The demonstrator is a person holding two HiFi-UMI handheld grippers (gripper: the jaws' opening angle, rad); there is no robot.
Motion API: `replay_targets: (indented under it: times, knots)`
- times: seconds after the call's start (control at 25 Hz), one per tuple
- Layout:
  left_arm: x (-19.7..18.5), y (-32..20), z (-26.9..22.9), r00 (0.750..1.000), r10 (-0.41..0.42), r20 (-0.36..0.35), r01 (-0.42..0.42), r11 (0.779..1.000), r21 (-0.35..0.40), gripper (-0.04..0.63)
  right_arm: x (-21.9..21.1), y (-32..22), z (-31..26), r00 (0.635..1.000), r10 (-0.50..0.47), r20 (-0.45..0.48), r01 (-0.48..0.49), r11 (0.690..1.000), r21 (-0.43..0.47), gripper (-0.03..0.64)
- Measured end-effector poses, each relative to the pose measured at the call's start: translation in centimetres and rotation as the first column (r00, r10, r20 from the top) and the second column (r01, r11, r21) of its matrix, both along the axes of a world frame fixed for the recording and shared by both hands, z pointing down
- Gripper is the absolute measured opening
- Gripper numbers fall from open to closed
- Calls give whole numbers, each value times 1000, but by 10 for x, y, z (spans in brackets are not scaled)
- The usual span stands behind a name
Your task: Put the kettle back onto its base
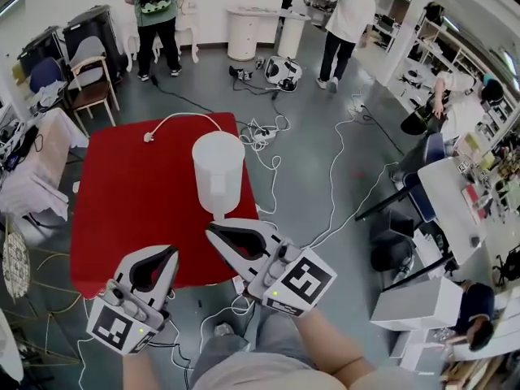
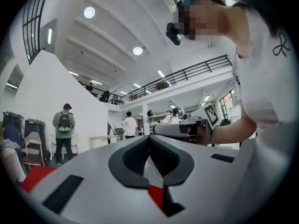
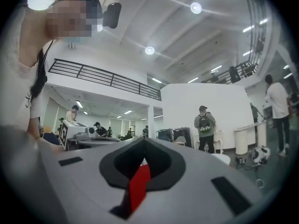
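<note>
1. Kettle (image 1: 218, 167) first: it stands upright on the red table (image 1: 122, 218), close to the right edge and about midway along it. Nothing touches it.
2. Your left tongs (image 1: 171, 252) are pressed together and pinch nothing. They hang over the table's near edge, well apart from the kettle.
3. Your right tongs (image 1: 210, 227) are likewise closed on nothing, with their tips just short of the kettle's foot.
4. With both tongs empty and held clear, I judge the kettle is set down and the job looks finished, so no grip is needed.
5. Only the head view shows the kettle whole, along with the white cord (image 1: 183, 117) and its plug (image 1: 149, 137) near the far edge. The base itself I cannot make out under the kettle.
6. The gripper views give what the head view cannot: a straight look at each pair of jaws meeting at the tip. Through the gap you see only a strip of red table. The left gripper view also catches your right tongs held level beside it.
</note>
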State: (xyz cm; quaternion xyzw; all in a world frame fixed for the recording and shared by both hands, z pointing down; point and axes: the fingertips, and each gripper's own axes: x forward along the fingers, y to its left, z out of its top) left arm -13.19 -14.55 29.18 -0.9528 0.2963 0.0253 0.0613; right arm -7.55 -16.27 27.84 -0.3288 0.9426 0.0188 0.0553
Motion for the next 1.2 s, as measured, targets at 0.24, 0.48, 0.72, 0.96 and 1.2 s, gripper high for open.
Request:
replay_targets:
  times: [0.24, 0.48, 0.72, 0.96, 1.2]
  knots:
    - [3, 18, -12, 996, 88, -2, -88, 996, -3, 11, -12, 25, -3, 998, 64, -22, -64, 998, 8, 6]
    - [2, 25, -15, 994, 101, -29, -102, 994, -35, 11, -15, 47, -4, 994, 97, -43, -96, 995, 16, 6]
    - [8, 30, -13, 993, 118, -23, -119, 992, -36, 11, -16, 56, -4, 992, 115, -56, -114, 993, 16, 6]
    - [-1, 24, -16, 992, 121, -31, -122, 992, -41, 11, -28, 51, -7, 992, 109, -57, -108, 994, 18, 6]
    - [5, 31, -16, 993, 114, -24, -115, 992, -48, 11, -22, 59, -11, 993, 109, -56, -108, 994, 19, 6]
